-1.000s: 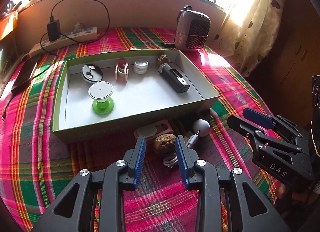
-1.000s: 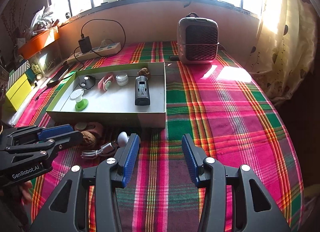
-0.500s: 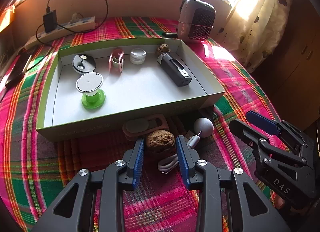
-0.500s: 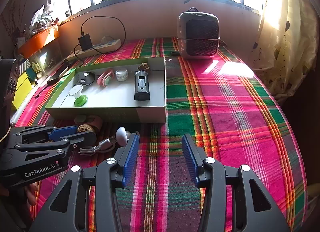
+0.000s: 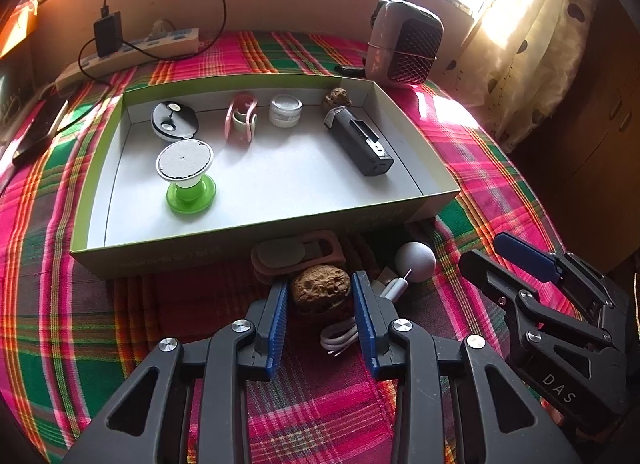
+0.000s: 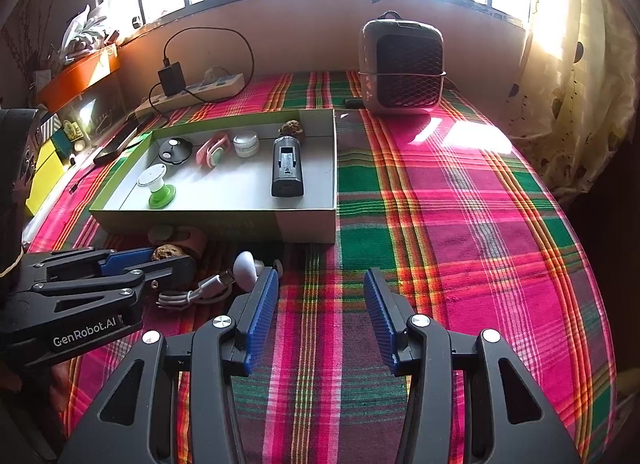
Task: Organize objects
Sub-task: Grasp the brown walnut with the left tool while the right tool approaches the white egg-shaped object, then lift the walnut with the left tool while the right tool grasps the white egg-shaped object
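The walnut [image 5: 318, 291] lies on the plaid cloth [image 5: 60, 304], just in front of the near wall of the shallow green box [image 5: 240, 248]. In the left wrist view it sits right between the blue pads of my left tongs [image 5: 320, 283]. The jaws have just been closing in on it. The pads stand hard by its two sides, but I cannot tell whether they press on it yet.

Just behind the walnut is a pink holder [image 5: 296, 254], and to its right a white ball-ended piece [image 5: 415, 262]. A coiled white cable [image 5: 340, 338] lies under the right pad. My right tongs [image 5: 480, 250] show at the right edge, near the ball.

Inside the box I see a green-footed spool [image 5: 188, 179], a black disc [image 5: 175, 125], a pink clip [image 5: 240, 121], a small white jar [image 5: 285, 109] and a dark cylinder [image 5: 358, 139]. A second walnut [image 5: 337, 97] sits in the far corner. A small heater [image 5: 404, 49] stands beyond the box.

In the right wrist view, my right tongs [image 6: 320, 276] stand wide, with only bare cloth [image 6: 480, 244] between the pads. At the left, the left tongs [image 6: 172, 258] reach in sideways. The walnut [image 6: 168, 252] shows at their tips, close to the box [image 6: 312, 223]. The cable [image 6: 192, 296] and the ball-ended piece [image 6: 245, 270] lie between the two tools.
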`<state>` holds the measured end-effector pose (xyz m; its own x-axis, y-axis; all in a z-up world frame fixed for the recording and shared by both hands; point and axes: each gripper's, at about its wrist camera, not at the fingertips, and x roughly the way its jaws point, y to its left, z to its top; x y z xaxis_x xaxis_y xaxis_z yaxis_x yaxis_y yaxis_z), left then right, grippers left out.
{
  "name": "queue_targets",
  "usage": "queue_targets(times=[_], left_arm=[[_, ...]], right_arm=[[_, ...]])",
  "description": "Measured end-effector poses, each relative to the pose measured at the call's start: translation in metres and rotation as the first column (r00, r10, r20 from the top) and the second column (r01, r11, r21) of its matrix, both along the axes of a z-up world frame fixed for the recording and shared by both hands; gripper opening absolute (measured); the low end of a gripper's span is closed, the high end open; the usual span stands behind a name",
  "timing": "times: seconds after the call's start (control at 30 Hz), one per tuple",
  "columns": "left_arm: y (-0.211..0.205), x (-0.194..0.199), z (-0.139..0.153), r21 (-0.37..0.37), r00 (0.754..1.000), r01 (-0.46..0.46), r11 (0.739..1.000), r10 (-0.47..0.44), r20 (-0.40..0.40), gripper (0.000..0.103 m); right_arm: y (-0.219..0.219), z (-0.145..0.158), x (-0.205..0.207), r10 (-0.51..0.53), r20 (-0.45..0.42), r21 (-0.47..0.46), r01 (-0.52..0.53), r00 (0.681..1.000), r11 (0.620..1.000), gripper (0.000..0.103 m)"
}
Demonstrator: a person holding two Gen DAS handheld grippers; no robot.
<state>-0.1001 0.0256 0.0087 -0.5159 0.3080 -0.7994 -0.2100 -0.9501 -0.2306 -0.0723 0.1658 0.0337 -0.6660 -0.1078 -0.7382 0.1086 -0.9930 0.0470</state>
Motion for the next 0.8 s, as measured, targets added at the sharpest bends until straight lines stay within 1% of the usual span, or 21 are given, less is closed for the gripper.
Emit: queue_targets(times=[0.3, 0.53, 0.7, 0.8], left_arm=[[-0.017, 0.012, 0.0, -0.008, 0.999, -0.034, 0.999, 0.034, -0.009, 0.029], [-0.031, 0.018, -0.001, -0.005, 0.998, -0.063, 0.998, 0.062, -0.012, 0.029], [-0.033, 0.019, -0.001, -0.002, 0.998, -0.062, 0.998, 0.062, -0.013, 0.029], [-0.033, 0.019, -0.001, 0.001, 0.998, -0.062, 0.998, 0.062, -0.012, 0.029]], right_arm=[[-0.012, 0.002, -0.005, 0.031, -0.001, -0.014, -0.031, 1.0, 0.999, 0.046], [-0.028, -0.003, -0.021, 0.047, 0.024, -0.028, -0.047, 0.999, 0.999, 0.046], [-0.038, -0.007, -0.026, 0.065, 0.035, -0.003, -0.065, 0.997, 0.998, 0.046], [-0.04, -0.011, -0.028, 0.051, 0.045, 0.024, -0.052, 0.998, 0.998, 0.046]])
